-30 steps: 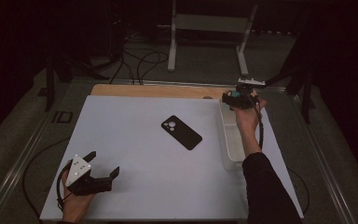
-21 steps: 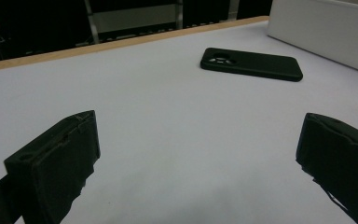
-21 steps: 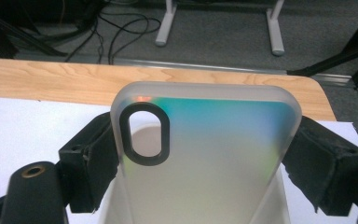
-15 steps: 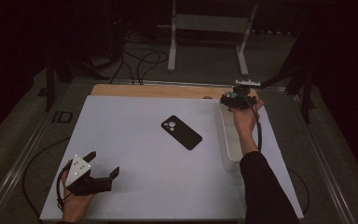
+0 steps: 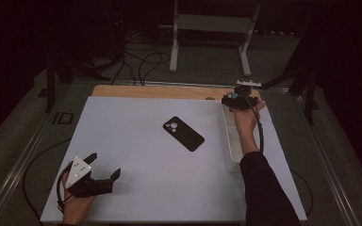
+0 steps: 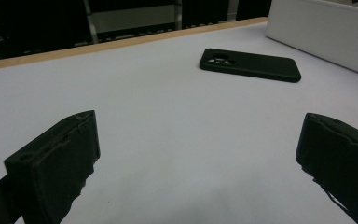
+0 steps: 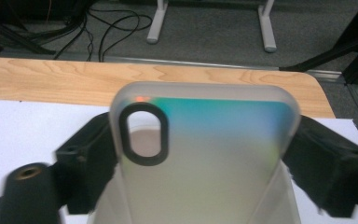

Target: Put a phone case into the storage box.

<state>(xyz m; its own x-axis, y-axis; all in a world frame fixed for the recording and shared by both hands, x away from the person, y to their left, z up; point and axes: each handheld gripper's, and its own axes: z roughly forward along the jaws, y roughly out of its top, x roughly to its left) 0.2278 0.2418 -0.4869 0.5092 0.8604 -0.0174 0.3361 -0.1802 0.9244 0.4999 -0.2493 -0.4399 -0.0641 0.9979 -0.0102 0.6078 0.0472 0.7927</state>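
While gripping a translucent phone case [image 7: 205, 154] by its sides, right claw [image 5: 238, 100] raised over the white tray [image 5: 230, 141] at desk's far right.
Left claw [image 5: 104, 171] open, empty, resting near front-left; black phone [image 5: 183, 133] lying mid-desk.

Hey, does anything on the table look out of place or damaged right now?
Nothing looks damaged or spilled. The black phone lies flat but askew to the table edges. The right gripper grips a translucent case above the white tray.
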